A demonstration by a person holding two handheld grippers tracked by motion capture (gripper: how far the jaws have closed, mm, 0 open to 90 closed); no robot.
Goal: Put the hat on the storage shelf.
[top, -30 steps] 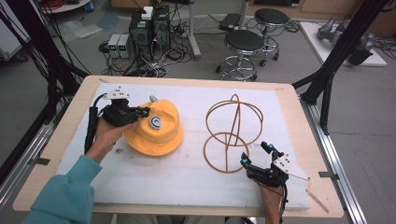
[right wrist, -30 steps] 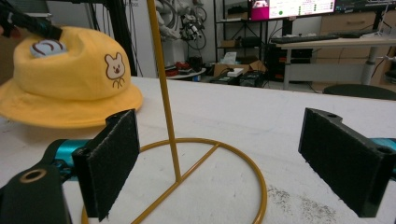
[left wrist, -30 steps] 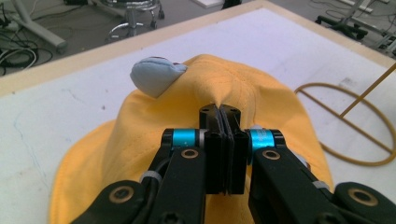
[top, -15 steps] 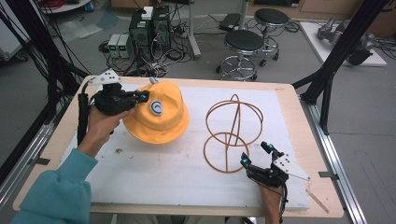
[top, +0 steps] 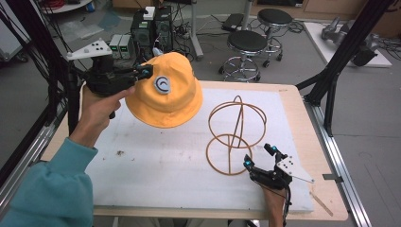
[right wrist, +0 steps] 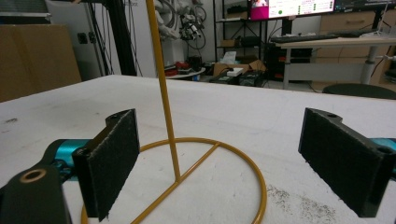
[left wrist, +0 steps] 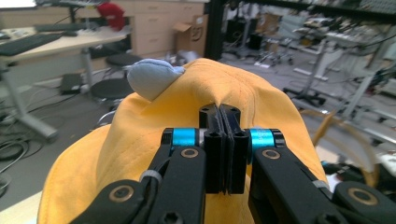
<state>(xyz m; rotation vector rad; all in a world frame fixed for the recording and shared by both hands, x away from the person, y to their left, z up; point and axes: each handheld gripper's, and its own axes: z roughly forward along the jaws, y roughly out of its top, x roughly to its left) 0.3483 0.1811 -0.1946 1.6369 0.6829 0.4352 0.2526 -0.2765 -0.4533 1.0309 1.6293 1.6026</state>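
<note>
over white table (top: 165, 170), left tongs (top: 144, 72) pinch yellow hat (top: 165, 101); right tongs (top: 259, 157) gape wide.

Counted: one hat, one wire stand, two grippers, two stools.

One orange bucket hat (top: 165, 94) bearing one round grey badge (top: 162, 85). One orange wire hat stand (top: 235, 135), made of one base ring and two crossed hoops on one upright rod. Two handheld grippers: the left gripper (top: 145, 72) and the right gripper (top: 259, 156), each with two black jaws. One white mat (top: 156, 165) on one wooden table (top: 302, 123). Two round black stools (top: 246, 45) on the floor beyond the table.
</note>
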